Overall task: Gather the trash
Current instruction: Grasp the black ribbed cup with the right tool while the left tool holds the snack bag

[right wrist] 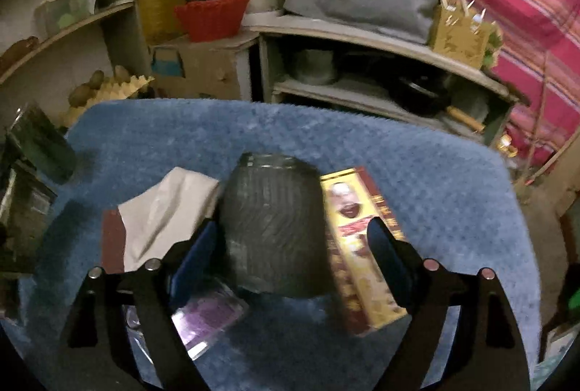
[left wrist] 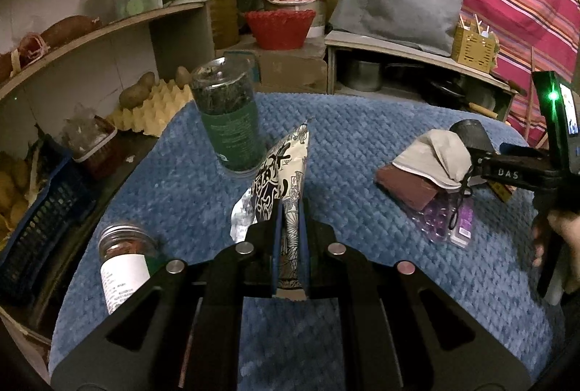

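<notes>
My left gripper (left wrist: pixel 290 206) is shut on a black-and-white patterned foil wrapper (left wrist: pixel 281 166), which stands up from between its blue pads over the blue cloth (left wrist: pixel 362 282). My right gripper (right wrist: pixel 291 228) is open with a dark ribbed glass jar (right wrist: pixel 272 202) between its jaws. The left pad is close to the jar and the right pad stands clear of it. The right wrist view is blurred. In the left wrist view the same jar (left wrist: pixel 467 133) sits at the far right, beside a hand (left wrist: pixel 560 231).
A beige pouch (right wrist: pixel 163 209), a maroon box (left wrist: pixel 406 188), a purple plastic packet (right wrist: pixel 206 318) and a yellow box (right wrist: pixel 362 246) crowd around the dark jar. A tall green-labelled jar (left wrist: pixel 228 115) and a small white-labelled jar (left wrist: pixel 123 260) stand at the left. Shelves, a bucket and baskets line the back.
</notes>
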`<state>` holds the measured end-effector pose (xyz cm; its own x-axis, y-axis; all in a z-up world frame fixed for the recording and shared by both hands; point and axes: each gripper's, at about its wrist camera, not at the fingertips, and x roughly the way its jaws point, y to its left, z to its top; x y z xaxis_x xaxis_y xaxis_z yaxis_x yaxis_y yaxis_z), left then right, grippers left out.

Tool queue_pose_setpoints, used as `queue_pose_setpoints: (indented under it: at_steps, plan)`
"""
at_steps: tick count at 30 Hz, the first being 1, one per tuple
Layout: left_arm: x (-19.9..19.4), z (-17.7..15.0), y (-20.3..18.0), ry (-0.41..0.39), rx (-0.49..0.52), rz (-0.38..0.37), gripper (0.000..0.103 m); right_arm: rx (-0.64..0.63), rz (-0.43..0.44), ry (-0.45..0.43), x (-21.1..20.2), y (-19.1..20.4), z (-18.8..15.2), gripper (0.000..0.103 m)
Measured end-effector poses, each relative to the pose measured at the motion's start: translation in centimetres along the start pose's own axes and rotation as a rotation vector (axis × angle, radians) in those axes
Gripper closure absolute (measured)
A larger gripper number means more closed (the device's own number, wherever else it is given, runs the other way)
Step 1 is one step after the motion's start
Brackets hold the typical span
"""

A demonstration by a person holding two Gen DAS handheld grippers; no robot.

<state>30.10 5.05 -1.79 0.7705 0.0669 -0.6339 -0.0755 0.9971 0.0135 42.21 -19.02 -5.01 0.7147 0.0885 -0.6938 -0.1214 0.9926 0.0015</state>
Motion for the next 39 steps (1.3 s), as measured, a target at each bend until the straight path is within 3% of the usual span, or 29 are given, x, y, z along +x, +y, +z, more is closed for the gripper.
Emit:
queue_pose_setpoints:
  at_steps: [2, 4, 12, 18, 23, 29, 34, 39]
  plan:
    - [0.4, 0.1, 0.0, 0.005, -0.006, -0.003, 0.095, -0.031, -0.008, 0.0, 0.6, 0.7, -0.2, 0.021]
    - [0.4, 0.1, -0.4, 0.004, -0.006, -0.002, 0.095, -0.058, 0.006, -0.003, 0.8, 1.1, -0.4, 0.035]
    - [-0.1, 0.1, -0.6, -0.005, -0.005, -0.008, 0.095, -0.039, -0.025, -0.054, -2.8, -0.5, -1.4, 0.036]
    - [-3.0, 0.2, -1.9, -0.056, 0.028, -0.028, 0.095, -0.008, -0.02, -0.137, -11.0, -3.9, -4.8, 0.036]
    - [-6.5, 0.0, -4.5, -0.095, 0.07, -0.112, 0.095, 0.095, -0.043, -0.215, -18.7, -8.3, -9.5, 0.036]
    - [-11.0, -1.4, -10.9, -0.138, 0.194, -0.187, 0.095, 0.206, -0.231, -0.248, -27.4, -16.1, -16.2, 0.036]
    - [-13.5, -3.3, -18.8, -0.135, 0.238, -0.301, 0.095, 0.288, -0.361, -0.235, -30.2, -22.2, -19.8, 0.036]
    - [-14.8, -5.9, -28.1, -0.131, 0.294, -0.417, 0.095, 0.359, -0.42, -0.232, -31.9, -27.3, -22.7, 0.036]
